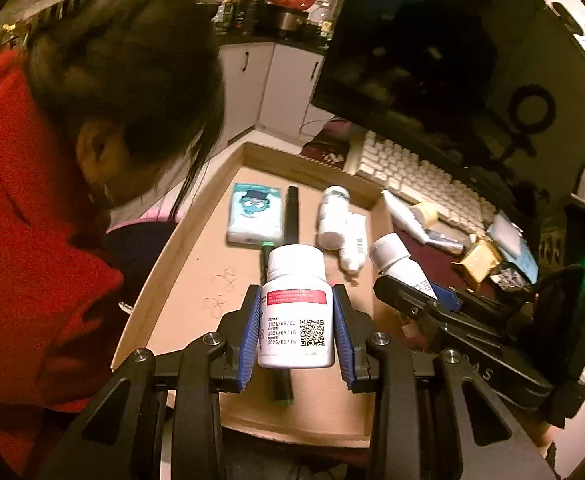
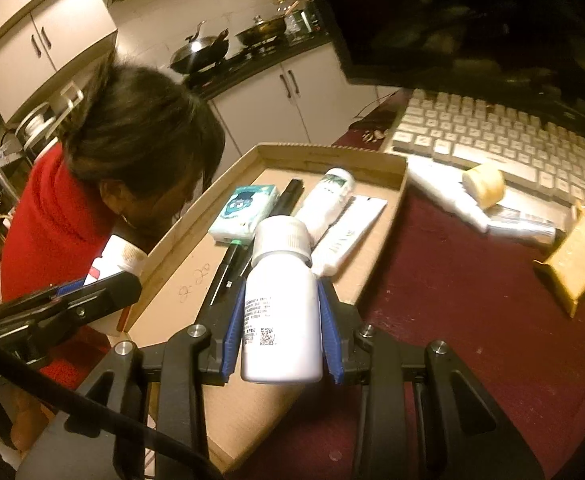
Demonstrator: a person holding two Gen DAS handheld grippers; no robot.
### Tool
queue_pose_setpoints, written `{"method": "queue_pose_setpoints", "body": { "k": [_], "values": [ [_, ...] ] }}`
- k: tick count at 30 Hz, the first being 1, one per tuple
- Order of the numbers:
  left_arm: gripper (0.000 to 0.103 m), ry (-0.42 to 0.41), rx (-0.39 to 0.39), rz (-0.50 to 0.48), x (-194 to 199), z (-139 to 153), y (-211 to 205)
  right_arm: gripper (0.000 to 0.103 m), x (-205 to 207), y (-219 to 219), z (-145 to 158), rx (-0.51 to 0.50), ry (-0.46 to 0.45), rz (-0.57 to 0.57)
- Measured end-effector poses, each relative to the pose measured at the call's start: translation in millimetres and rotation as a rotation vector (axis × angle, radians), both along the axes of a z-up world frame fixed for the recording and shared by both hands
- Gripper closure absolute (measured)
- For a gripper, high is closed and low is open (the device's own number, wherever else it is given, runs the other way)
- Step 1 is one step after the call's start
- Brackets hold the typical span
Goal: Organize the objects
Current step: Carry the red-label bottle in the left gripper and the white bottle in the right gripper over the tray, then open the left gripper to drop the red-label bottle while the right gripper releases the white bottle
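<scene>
Tissue pack (image 2: pixel 244 210), pen (image 2: pixel 252 236), tube (image 2: pixel 350 232) side by side in tray (image 2: pixel 396 184); keyboard (image 2: pixel 492 140) behind.

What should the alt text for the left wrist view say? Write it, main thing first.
The left gripper clamps a white pill bottle with a red label band above a shallow cardboard tray. In the tray lie a tissue pack, a black pen, another white bottle and a tube. A person in red leans in at left; a keyboard lies behind.

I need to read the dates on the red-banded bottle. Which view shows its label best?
The left wrist view: the red-banded bottle faces the camera, dates and code legible. The right wrist view shows only a sliver of it behind the left hand-held gripper.
</scene>
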State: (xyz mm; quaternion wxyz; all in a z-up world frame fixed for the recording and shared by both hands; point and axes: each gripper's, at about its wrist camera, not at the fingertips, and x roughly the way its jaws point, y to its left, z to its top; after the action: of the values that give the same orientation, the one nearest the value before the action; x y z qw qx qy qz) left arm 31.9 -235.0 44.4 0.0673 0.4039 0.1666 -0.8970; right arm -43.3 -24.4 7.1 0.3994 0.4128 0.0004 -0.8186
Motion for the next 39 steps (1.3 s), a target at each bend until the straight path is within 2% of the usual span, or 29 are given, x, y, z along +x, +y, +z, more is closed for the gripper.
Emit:
{"method": "queue_pose_setpoints", "body": {
  "k": [8,13,26,32,33,37,39],
  "values": [
    [0.073,-0.053,-0.019,0.023,-10.3,-15.0,-9.5,0.070,12.6,-11.5,-10.1,0.009,-0.034,0.063],
    [0.074,-0.081,-0.012,0.027,-15.4,-25.2,-15.5,0.071,32.9,-22.0,-18.5,0.066,-0.028,0.105],
    [0.074,-0.146,0.027,0.024,-22.8,-53.5,-22.6,0.070,44.6,-30.0,-29.3,0.135,-0.004,0.095],
    [0.072,-0.090,0.013,0.024,-16.7,-49.5,-16.6,0.070,48.1,-28.1,-28.5,0.149,0.016,0.081],
    [0.072,-0.088,0.014,0.022,-16.3,-48.7,-16.1,0.069,47.5,-25.6,-27.9,0.139,0.011,0.077],
    [0.071,-0.077,0.047,0.017,-11.1,-43.4,-16.8,0.052,47.7,-12.9,-19.5,0.086,0.002,0.062],
    [0.070,-0.044,0.064,0.021,-4.0,-35.3,-17.6,0.050,49.6,-2.8,-11.4,0.057,0.019,0.044]
  ]
}}
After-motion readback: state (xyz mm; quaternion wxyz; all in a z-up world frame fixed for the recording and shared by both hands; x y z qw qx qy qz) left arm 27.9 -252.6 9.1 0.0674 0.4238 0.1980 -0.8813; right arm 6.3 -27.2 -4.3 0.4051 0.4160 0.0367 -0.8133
